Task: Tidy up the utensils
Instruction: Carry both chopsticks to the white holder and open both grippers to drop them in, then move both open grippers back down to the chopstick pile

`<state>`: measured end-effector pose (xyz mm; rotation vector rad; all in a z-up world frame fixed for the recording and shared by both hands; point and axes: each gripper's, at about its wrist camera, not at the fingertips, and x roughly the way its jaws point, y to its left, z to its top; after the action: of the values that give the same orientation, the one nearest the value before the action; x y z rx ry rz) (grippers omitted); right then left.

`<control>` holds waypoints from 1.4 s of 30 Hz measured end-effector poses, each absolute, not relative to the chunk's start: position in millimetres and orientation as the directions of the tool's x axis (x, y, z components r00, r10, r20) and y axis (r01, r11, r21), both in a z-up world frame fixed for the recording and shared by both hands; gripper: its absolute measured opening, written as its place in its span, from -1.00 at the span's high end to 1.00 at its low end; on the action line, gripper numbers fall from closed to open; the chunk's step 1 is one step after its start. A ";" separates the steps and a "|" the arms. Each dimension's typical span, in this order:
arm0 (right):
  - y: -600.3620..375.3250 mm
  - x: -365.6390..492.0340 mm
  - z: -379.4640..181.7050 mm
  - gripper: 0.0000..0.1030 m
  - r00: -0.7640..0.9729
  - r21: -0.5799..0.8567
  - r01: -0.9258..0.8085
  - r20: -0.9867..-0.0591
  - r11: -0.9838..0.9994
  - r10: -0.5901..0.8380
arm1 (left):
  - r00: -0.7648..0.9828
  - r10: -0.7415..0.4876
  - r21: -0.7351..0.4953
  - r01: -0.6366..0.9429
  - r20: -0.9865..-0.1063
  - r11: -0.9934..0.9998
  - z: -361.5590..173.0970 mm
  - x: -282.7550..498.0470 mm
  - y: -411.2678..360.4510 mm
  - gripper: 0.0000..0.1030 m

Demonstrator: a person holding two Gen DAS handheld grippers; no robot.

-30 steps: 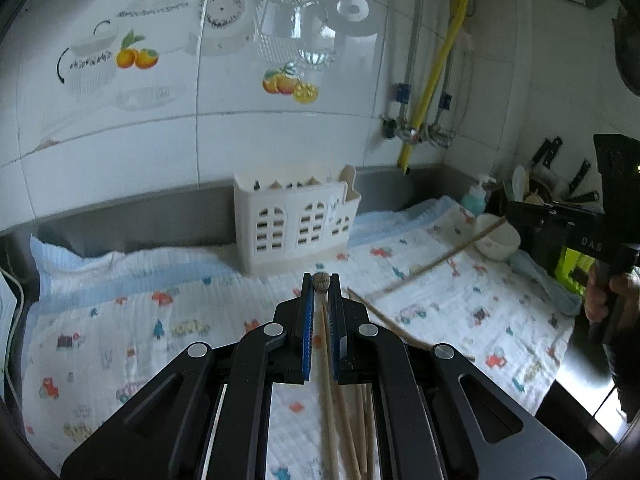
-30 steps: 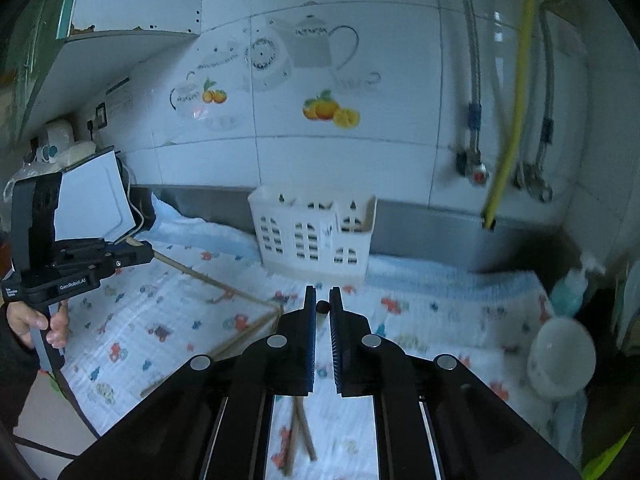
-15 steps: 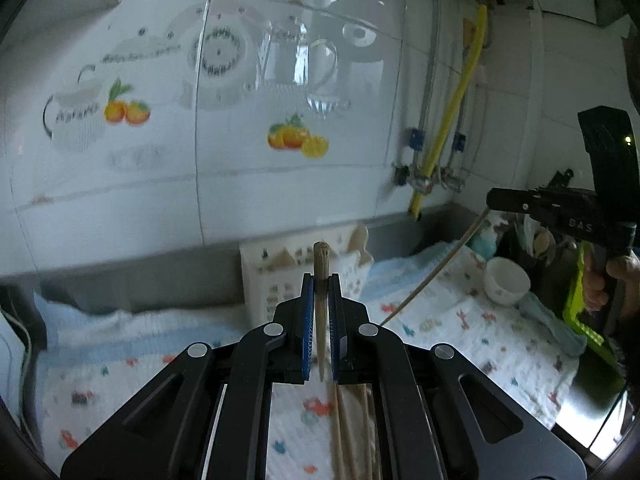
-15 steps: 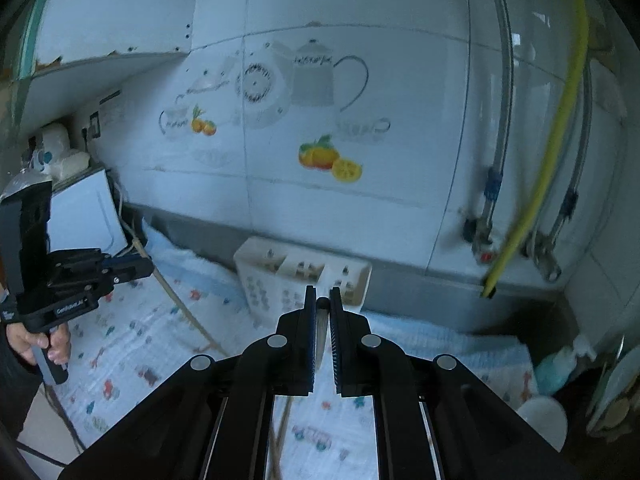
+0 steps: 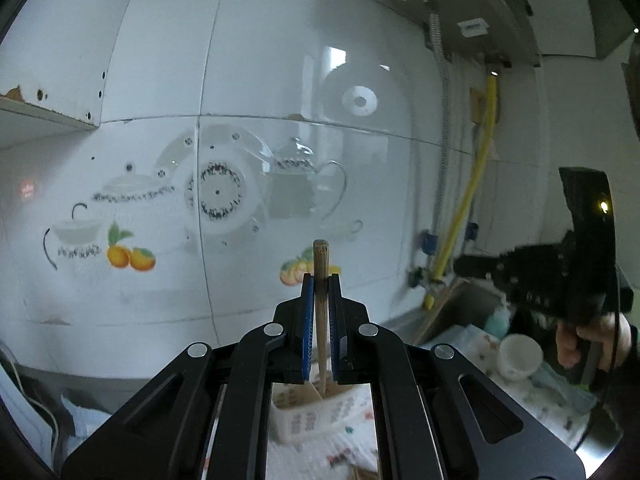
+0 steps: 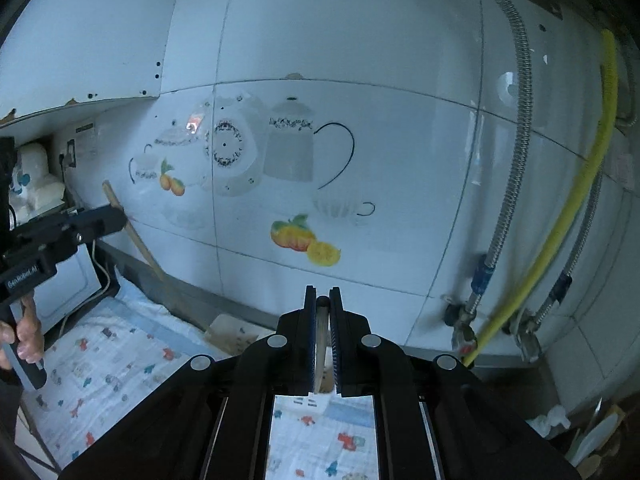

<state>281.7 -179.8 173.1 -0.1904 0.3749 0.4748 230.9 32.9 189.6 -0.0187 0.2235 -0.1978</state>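
My left gripper is shut on a wooden chopstick that stands almost upright between the blue pads; its lower end reaches down into the white utensil basket below. The left gripper also shows in the right wrist view with the chopstick slanting down toward the basket. My right gripper is shut on a second chopstick, its end showing between the pads. The right gripper shows blurred in the left wrist view at the right.
A patterned cloth covers the counter. A white bowl stands at the right. More chopsticks lie on the cloth below the left gripper. A yellow hose and metal pipes run down the tiled wall.
Both grippers have risen and tilted upward with their chopsticks. The left chopstick now stands nearly upright over the basket, and the basket has dropped low in both views.
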 end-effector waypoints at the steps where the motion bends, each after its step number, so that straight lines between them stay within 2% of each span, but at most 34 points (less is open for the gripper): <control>1: -176.9 286.7 169.7 0.87 0.819 -0.092 -0.480 -0.402 0.872 0.409 | 0.958 -0.188 -0.035 0.185 -0.218 0.982 188.7 234.4 32.5 0.90; 7: -165.1 305.8 143.4 0.87 0.802 -0.096 -0.487 -0.442 0.868 0.402 | 0.949 -0.141 -0.038 0.136 -0.282 0.990 159.2 270.9 34.6 0.90; 13: -165.2 322.5 118.7 0.87 0.768 -0.058 -0.490 -0.501 0.870 0.400 | 0.910 -0.133 -0.069 0.114 -0.392 0.991 121.4 297.0 44.3 0.89; 15: -168.2 322.5 117.2 0.70 0.770 -0.050 -0.485 -0.498 0.873 0.399 | 0.903 -0.142 -0.081 0.119 -0.405 0.990 115.9 298.9 46.8 0.84; 16: -169.8 321.7 117.7 0.54 0.771 -0.046 -0.484 -0.496 0.874 0.400 | 0.904 -0.139 -0.085 0.114 -0.405 0.990 115.1 298.2 47.6 0.84; 19: -174.9 312.9 123.6 0.50 0.780 -0.050 -0.480 -0.482 0.876 0.400 | 0.902 -0.144 -0.085 0.120 -0.407 0.989 116.0 293.7 47.7 0.79; 26: -191.2 258.0 131.6 0.49 0.766 -0.023 -0.526 -0.448 0.850 0.462 | 0.914 -0.147 -0.064 0.133 -0.379 0.989 124.5 244.4 44.6 0.51; 34: -204.7 168.7 107.1 0.48 0.728 -0.001 -0.589 -0.433 0.808 0.531 | 0.882 -0.181 -0.058 0.174 -0.436 0.983 94.5 167.0 39.3 0.51; 42: -217.9 105.1 74.9 0.37 0.732 0.012 -0.587 -0.418 0.809 0.538 | 0.786 -0.256 -0.073 0.261 -0.563 0.963 17.8 100.1 14.3 0.51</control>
<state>105.1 -217.9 74.9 -0.1238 0.4210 0.6207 100.1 14.3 17.8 0.0091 0.6055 -0.2787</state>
